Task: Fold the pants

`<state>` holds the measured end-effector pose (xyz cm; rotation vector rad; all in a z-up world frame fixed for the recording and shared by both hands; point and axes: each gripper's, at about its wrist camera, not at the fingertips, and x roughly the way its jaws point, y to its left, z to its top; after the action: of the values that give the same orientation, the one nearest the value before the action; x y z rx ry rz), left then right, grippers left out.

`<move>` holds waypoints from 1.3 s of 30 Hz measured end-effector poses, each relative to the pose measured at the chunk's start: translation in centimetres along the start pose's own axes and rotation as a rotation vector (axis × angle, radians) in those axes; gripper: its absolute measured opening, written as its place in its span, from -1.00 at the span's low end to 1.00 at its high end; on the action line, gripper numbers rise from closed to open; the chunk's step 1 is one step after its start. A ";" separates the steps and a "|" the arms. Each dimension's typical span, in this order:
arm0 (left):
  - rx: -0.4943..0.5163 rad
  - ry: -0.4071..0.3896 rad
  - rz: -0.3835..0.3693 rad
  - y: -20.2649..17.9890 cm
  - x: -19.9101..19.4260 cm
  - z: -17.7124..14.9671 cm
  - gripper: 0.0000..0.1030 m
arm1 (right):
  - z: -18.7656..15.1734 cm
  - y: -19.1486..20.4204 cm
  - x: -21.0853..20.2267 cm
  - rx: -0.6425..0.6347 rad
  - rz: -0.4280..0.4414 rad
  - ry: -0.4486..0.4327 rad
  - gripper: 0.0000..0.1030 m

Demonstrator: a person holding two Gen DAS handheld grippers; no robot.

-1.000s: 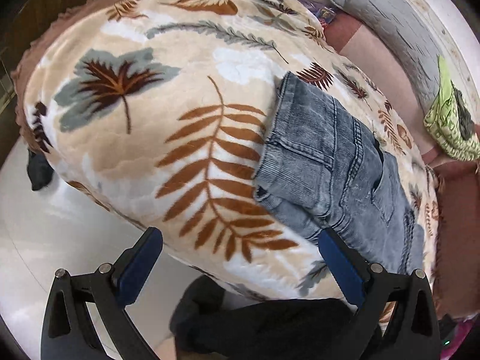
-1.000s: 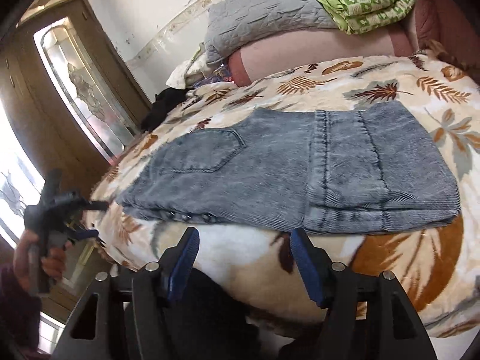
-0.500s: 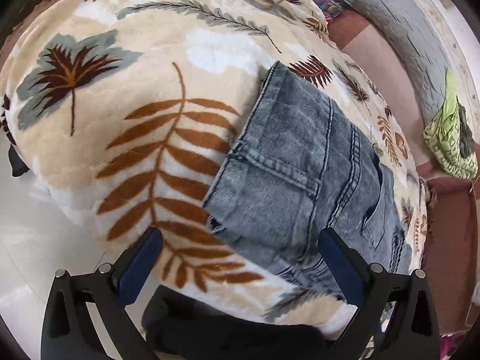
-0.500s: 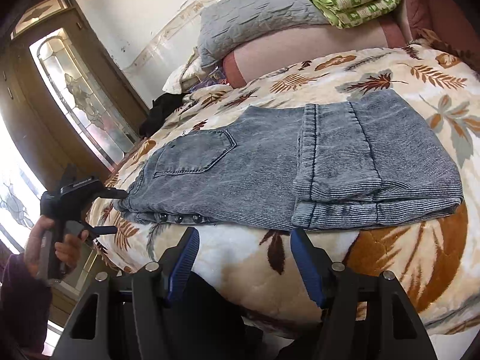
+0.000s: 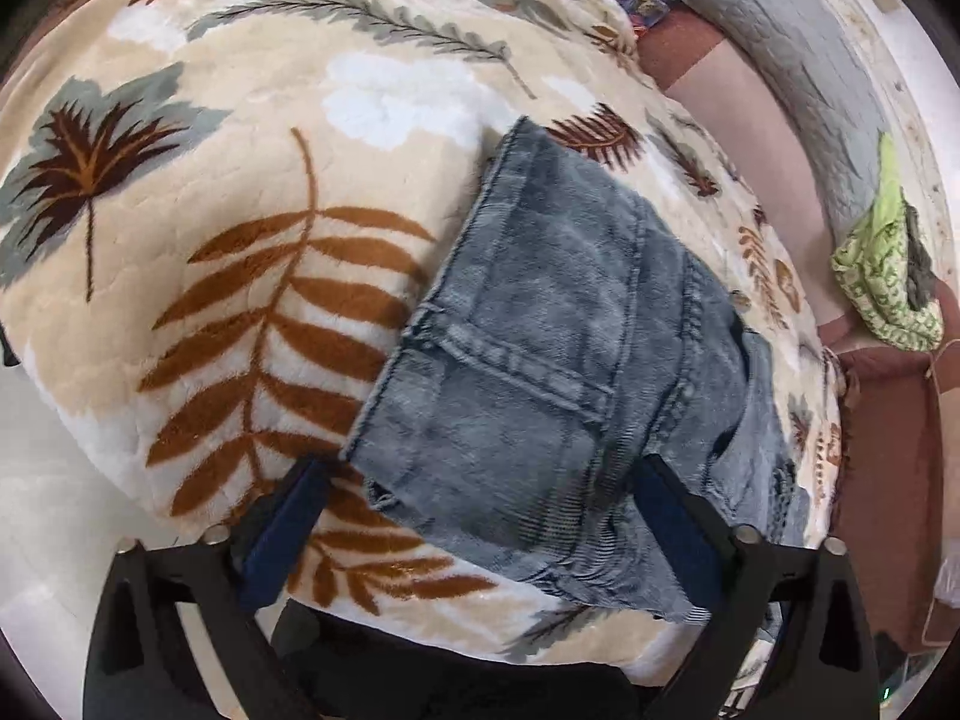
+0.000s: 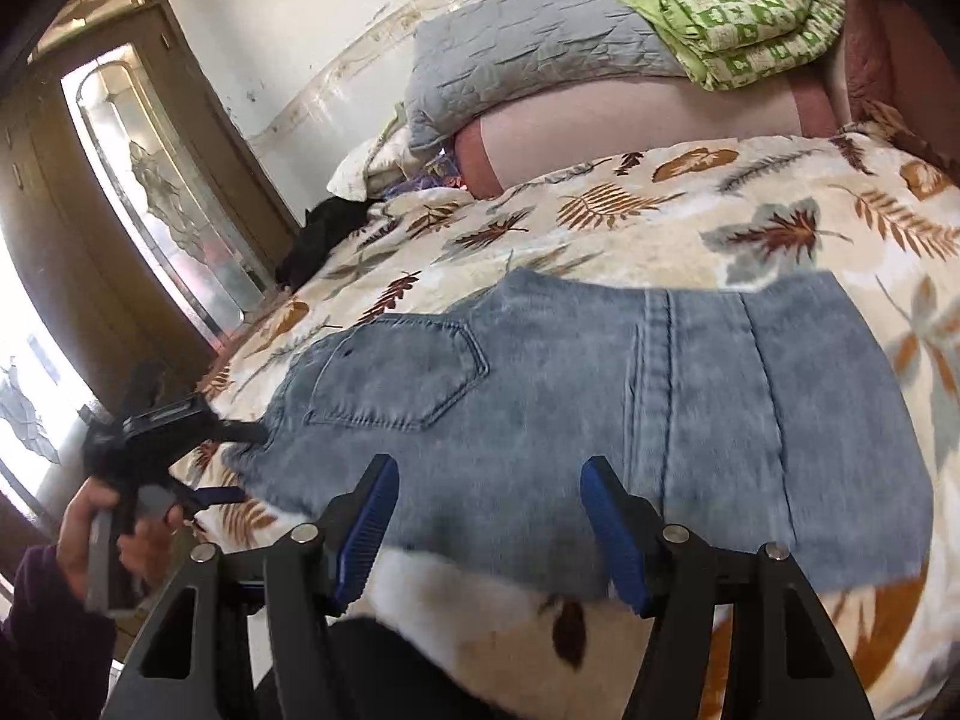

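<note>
Grey-blue jeans [image 5: 570, 360] lie folded on a leaf-print blanket [image 5: 240, 210]. In the left wrist view my left gripper [image 5: 480, 516] straddles their near end; its jaws are closing, wide apart, with denim between them and the pads not pressing. In the right wrist view the jeans [image 6: 600, 396] lie crosswise, back pocket [image 6: 402, 378] up. My right gripper [image 6: 489, 534] hovers at their near edge, jaws closing, denim in the gap, nothing pinched. The left gripper [image 6: 180, 438], held by a hand [image 6: 120, 528], reaches the jeans' left end.
A grey quilted pillow [image 6: 528, 48] and a green patterned quilt [image 6: 750, 18] lie at the head of the bed. A black garment [image 6: 324, 234] sits at the far left corner. A mirrored wardrobe [image 6: 150, 210] stands on the left. Pale floor [image 5: 48, 510] borders the bed.
Both grippers have come in closer to the jeans. The left now straddles the jeans' end, the right reaches their near edge. Both pairs of jaws have narrowed a little.
</note>
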<state>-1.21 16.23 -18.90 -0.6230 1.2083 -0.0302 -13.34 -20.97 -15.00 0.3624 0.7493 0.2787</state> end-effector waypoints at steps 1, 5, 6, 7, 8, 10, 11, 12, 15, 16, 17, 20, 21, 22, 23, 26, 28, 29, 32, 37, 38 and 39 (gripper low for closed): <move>0.007 -0.001 -0.020 -0.3 0.0 0.1 0.70 | 0.5 0.3 0.6 -0.011 0.000 0.014 0.08; 0.053 -0.007 -0.010 -1.4 0.5 1.0 0.36 | 1.9 1.5 3.9 -0.036 -0.032 0.098 -0.15; 0.056 -0.006 -0.014 -1.4 0.6 1.2 0.16 | 1.9 1.6 4.3 -0.021 -0.024 0.105 -0.15; 0.060 -0.005 -0.025 -1.5 0.6 1.4 -0.03 | 1.9 1.6 4.7 -0.009 -0.018 0.113 -0.15; 0.075 -0.006 -0.041 -1.7 0.6 1.7 -0.16 | 1.8 1.7 5.1 0.001 -0.018 0.124 -0.15; 0.102 0.000 -0.055 -2.1 0.5 2.1 -0.35 | 1.4 1.9 5.6 -0.004 -0.024 0.140 -0.15; 0.111 0.001 -0.060 -2.2 0.5 2.0 -0.38 | 1.2 2.0 5.8 -0.010 -0.025 0.145 -0.15; 0.116 0.001 -0.061 -2.3 0.5 2.1 -0.41 | 0.9 2.1 5.9 -0.014 -0.026 0.152 -0.15; 0.131 -0.007 -0.060 -2.4 0.2 1.9 -0.47 | 0.8 2.2 6.0 -0.014 -0.031 0.156 -0.15; 0.133 -0.012 -0.059 -2.5 0.1 1.9 -0.49 | 0.9 2.2 6.1 -0.015 -0.031 0.155 -0.15; 0.138 -0.019 -0.056 -2.7 -0.1 1.8 -0.50 | 1.1 2.3 6.0 -0.018 -0.031 0.154 -0.15; 0.178 -0.051 -0.043 -3.2 -1.7 1.2 -0.52 | 1.8 2.6 6.1 -0.028 -0.021 0.149 -0.15; 0.195 -0.062 -0.032 -3.8 -2.2 1.1 -0.53 | 2.2 2.8 6.4 -0.036 -0.015 0.153 -0.15; 0.210 -0.071 -0.026 -4.2 -2.7 0.9 -0.53 | 2.4 3.1 6.9 -0.048 -0.017 0.165 -0.15; 0.227 -0.085 -0.025 -4.9 -3.3 0.7 -0.53 | 2.6 3.2 7.4 -0.055 -0.026 0.182 -0.15; 0.270 -0.105 -0.020 -6.4 -4.6 0.1 -0.54 | 2.4 2.9 10.5 -0.053 -0.063 0.289 -0.13; 0.315 -0.126 0.001 -8.0 -5.6 -0.5 -0.54 | 2.4 3.3 10.7 -0.094 -0.069 0.257 -0.13; 0.327 -0.132 0.004 -8.4 -5.9 -0.6 -0.54 | 2.4 3.4 10.7 -0.106 -0.074 0.263 -0.13; 0.383 -0.152 0.010 -10.6 -7.0 -1.5 -0.55 | 2.7 2.7 9.2 -0.050 -0.023 0.238 -0.13; 0.500 -0.167 0.004 -15.3 -8.5 -3.8 -0.56 | 3.0 -1.2 5.1 0.076 -0.015 0.130 -0.13; 0.524 -0.168 -0.003 -16.3 -8.8 -4.3 -0.56 | 3.0 -2.2 4.4 0.104 -0.014 0.116 -0.13; 0.545 -0.169 -0.009 -17.2 -9.0 -4.8 -0.56 | 3.0 -3.3 3.6 0.133 -0.017 0.102 -0.13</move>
<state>-3.66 2.90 -4.19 -0.1484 0.9748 -0.2988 -8.33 -23.30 -16.53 0.4699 0.8735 0.2332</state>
